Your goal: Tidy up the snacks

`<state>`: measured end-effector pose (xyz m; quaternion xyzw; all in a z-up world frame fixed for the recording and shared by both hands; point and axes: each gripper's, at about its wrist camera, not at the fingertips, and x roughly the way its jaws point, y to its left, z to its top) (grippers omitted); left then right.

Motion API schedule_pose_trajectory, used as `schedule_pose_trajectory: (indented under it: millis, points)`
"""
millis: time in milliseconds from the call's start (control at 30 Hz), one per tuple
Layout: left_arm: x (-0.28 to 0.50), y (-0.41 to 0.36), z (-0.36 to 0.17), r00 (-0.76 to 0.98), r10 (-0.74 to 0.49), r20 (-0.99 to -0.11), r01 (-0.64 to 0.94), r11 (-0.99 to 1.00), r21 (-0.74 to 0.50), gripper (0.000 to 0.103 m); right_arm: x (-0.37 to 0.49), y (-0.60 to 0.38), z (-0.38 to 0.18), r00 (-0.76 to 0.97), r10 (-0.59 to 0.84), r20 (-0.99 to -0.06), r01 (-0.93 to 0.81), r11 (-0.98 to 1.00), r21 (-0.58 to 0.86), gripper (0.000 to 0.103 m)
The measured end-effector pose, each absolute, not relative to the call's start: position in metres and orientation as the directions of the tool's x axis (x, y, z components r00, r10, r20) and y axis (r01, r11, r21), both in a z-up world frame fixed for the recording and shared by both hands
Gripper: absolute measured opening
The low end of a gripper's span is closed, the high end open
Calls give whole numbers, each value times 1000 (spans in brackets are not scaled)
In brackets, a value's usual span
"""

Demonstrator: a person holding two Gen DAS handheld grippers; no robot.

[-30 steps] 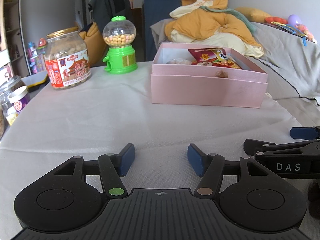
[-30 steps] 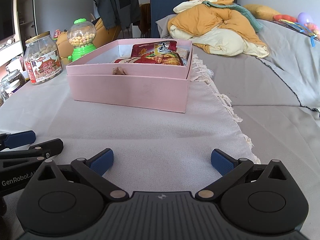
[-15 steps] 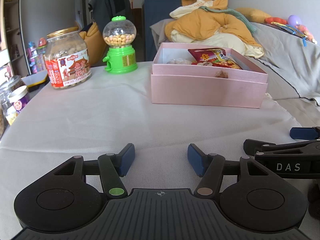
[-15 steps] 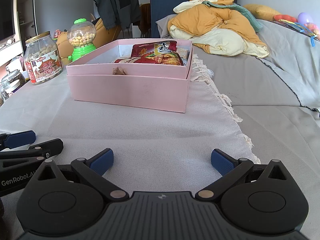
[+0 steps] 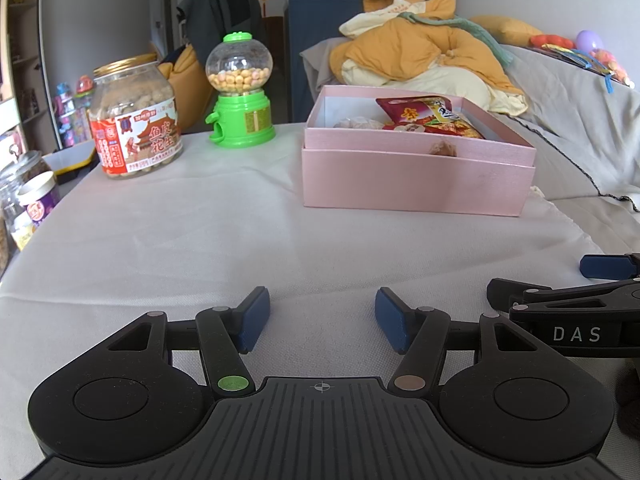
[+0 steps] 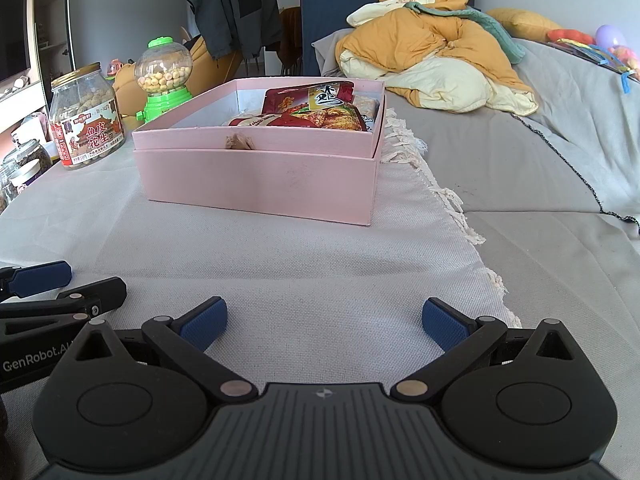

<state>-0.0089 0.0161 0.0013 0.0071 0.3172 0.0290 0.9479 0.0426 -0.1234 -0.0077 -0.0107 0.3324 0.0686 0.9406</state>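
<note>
A pink box (image 5: 416,184) stands on the white cloth, also in the right wrist view (image 6: 260,180). Red snack packets (image 5: 428,118) (image 6: 316,110) lie inside it, with a pale bag (image 5: 358,123) at the box's left. My left gripper (image 5: 322,322) is open and empty, low over the cloth, well short of the box. My right gripper (image 6: 322,326) is open wider and empty, beside the left one. Each gripper shows at the edge of the other's view.
A peanut jar (image 5: 134,120) and a green gumball dispenser (image 5: 240,92) stand at the back left of the cloth. More jars (image 5: 28,208) sit at the left edge. A grey sofa with piled orange bedding (image 6: 432,52) lies to the right.
</note>
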Motion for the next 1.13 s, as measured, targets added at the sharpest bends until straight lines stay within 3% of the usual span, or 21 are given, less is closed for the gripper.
schedule_pose_trajectory:
  millis: [1133]
  points:
    - [-10,14,2,797,69,-599,-49,998,50,64,42,-123,-8,770,121,-626,-136,990,23,103]
